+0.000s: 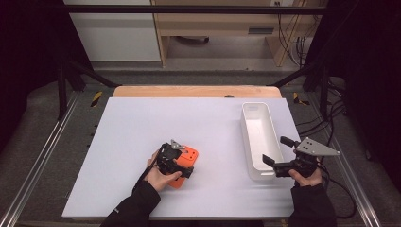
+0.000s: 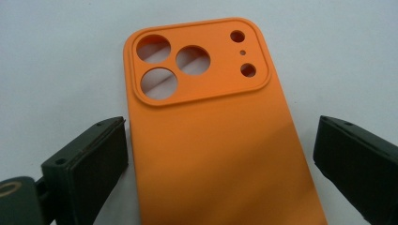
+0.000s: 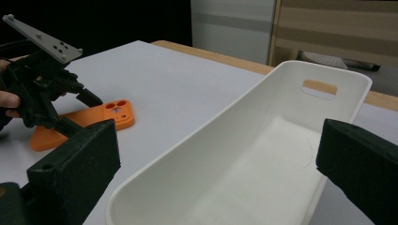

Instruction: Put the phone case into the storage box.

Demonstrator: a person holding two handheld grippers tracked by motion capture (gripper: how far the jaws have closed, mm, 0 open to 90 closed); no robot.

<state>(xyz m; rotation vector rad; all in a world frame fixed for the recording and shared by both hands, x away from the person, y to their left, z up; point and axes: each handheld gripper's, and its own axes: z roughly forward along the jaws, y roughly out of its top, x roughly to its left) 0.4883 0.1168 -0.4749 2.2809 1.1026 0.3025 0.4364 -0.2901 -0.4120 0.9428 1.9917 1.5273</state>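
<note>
Left hand-held gripper (image 2: pixel 220 154) jaws apart, straddling orange phone case (image 2: pixel 211 131); right hand-held gripper (image 3: pixel 216 168) apart, facing white bin (image 3: pixel 263 140).

Table (image 1: pixel 132 123), white-topped, with a wooden edge at the far side.
Lying directly on it: one orange phone case (image 1: pixel 185 165), flat, camera cutouts toward the far side, left of centre near the front; one long white bin (image 1: pixel 257 139), open-topped, standing lengthwise at the right, well apart from the case.
</note>
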